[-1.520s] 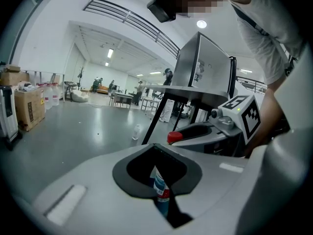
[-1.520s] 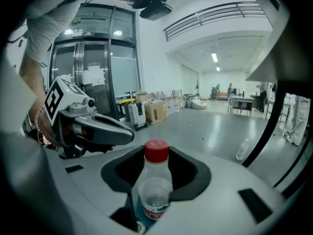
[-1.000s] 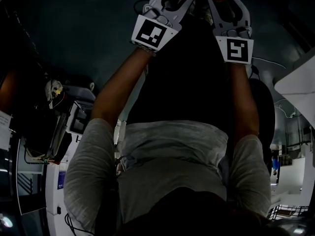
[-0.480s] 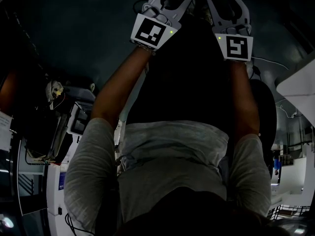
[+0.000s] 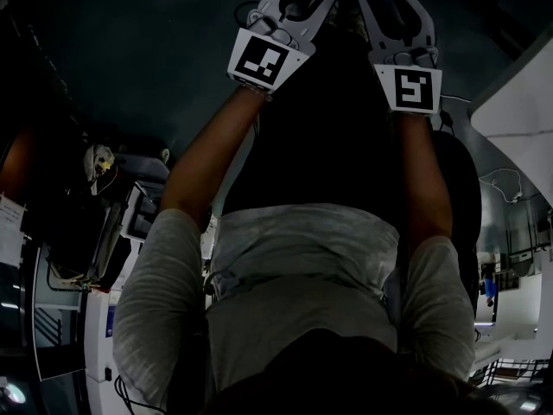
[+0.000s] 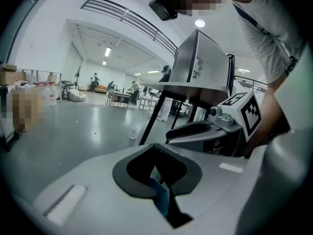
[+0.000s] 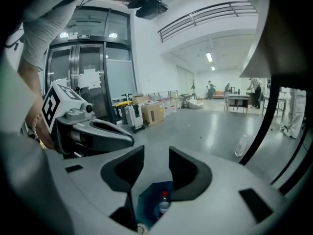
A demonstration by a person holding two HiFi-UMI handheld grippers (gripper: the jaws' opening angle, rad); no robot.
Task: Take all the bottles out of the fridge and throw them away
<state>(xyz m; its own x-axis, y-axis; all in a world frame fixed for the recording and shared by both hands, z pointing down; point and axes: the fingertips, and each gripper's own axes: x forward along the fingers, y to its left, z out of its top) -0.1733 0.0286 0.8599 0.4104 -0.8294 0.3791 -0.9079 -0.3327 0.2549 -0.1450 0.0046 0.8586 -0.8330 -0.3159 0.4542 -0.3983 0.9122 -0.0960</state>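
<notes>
cardboard boxes [image 7: 152, 112] near glass doors [image 7: 90, 82] — far off, desks [image 7: 238, 100] under ceiling lights [image 7: 209, 57].

A glossy grey floor [image 6: 73, 126] runs back to white walls [image 6: 54, 48] under ceiling strip lights [image 6: 107, 51]; a railing [image 6: 127, 18] crosses the upper frame. In the right gripper view, tall glass doors [image 7: 88, 77] stand left, cardboard boxes [image 7: 151, 112] near them

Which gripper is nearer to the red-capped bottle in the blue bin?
Right. The right gripper hangs above the bottle, which shows between its open jaws; the left gripper, beside it, shows only the blue bin.
</notes>
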